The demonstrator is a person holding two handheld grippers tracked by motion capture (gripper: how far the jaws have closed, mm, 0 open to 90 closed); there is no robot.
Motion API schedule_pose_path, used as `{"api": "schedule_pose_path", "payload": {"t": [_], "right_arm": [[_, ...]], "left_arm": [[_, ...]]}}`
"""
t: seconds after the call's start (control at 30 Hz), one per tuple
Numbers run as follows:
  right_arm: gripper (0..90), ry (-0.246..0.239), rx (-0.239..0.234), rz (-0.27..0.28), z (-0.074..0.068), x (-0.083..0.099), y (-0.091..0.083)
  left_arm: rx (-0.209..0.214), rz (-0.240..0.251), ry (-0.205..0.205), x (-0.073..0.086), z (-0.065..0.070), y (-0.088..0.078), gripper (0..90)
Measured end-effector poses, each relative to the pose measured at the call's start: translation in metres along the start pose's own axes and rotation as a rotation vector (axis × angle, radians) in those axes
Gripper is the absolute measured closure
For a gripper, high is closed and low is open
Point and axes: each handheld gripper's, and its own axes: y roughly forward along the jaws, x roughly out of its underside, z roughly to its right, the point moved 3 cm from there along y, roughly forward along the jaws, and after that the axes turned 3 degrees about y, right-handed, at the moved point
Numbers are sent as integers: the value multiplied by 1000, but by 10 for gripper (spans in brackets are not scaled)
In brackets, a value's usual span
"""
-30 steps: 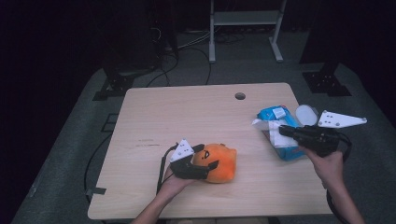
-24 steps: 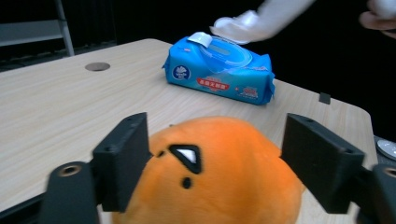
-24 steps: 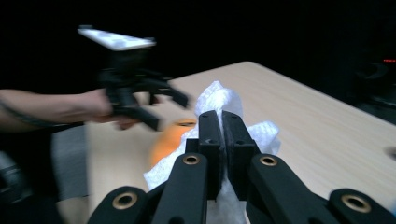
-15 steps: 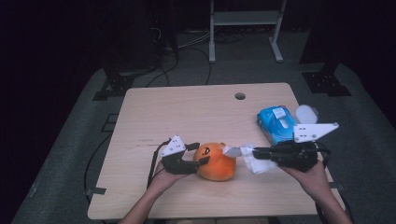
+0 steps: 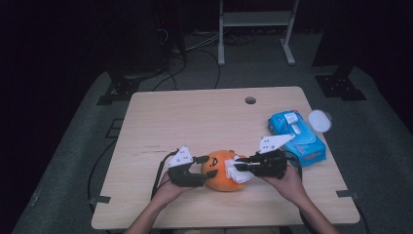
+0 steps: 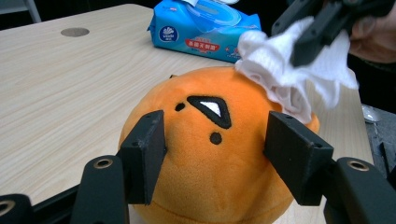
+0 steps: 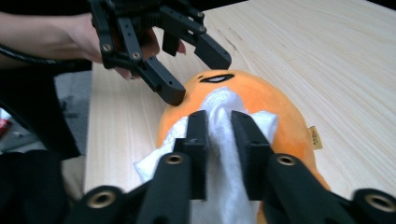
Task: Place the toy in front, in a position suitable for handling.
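Note:
An orange plush toy (image 5: 218, 169) (image 6: 201, 186) (image 7: 271, 100) with a black face lies near the table's front edge. My left gripper (image 5: 200, 171) (image 6: 217, 140) (image 7: 196, 77) reaches in from the toy's left; its jaws have just been closing and both pads press into the toy's sides. My right gripper (image 5: 239, 168) (image 7: 219, 130) comes from the right. Its jaws have just been opening a little, with a white wipe (image 5: 235, 174) (image 6: 280, 79) (image 7: 223, 105) still pinched between them. The wipe rests on the toy's top right side.
A blue pack of wet wipes (image 5: 294, 136) (image 6: 205, 28) lies at the table's right edge, with a round white lid (image 5: 319, 120) beside it. A cable hole (image 5: 250, 100) sits near the far edge. Bare wood (image 5: 195, 122) stretches across the table's left and far parts.
My right gripper has carried the wipe left from beside the blue pack and down onto the toy. The left jaws have closed around the toy; the left hand has stayed put.

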Motion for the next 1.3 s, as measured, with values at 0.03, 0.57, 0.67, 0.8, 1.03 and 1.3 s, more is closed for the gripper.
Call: {"api": "schedule_pose_path", "payload": {"t": [0.03,0.57,0.67,0.8,1.03,1.3], "right_arm": [[687,-10,18,3,-1,1,1],[659,-28,106,29,10,14,17],[692,-23,111,23,10,16,17],[713,-21,104,28,12,17,16],[757,2,99,29,16,18,12],[787,-73,78,58,-12,4,18]], "left_arm": [[2,1,0,0,0,0,373],[66,-38,9,-2,14,0,271],[43,-30,14,-9,8,-1,191],[29,-43,22,-14,-7,8,147],[84,-83,29,-5,-7,25,220],[57,-86,31,0,-8,24,335]]}}
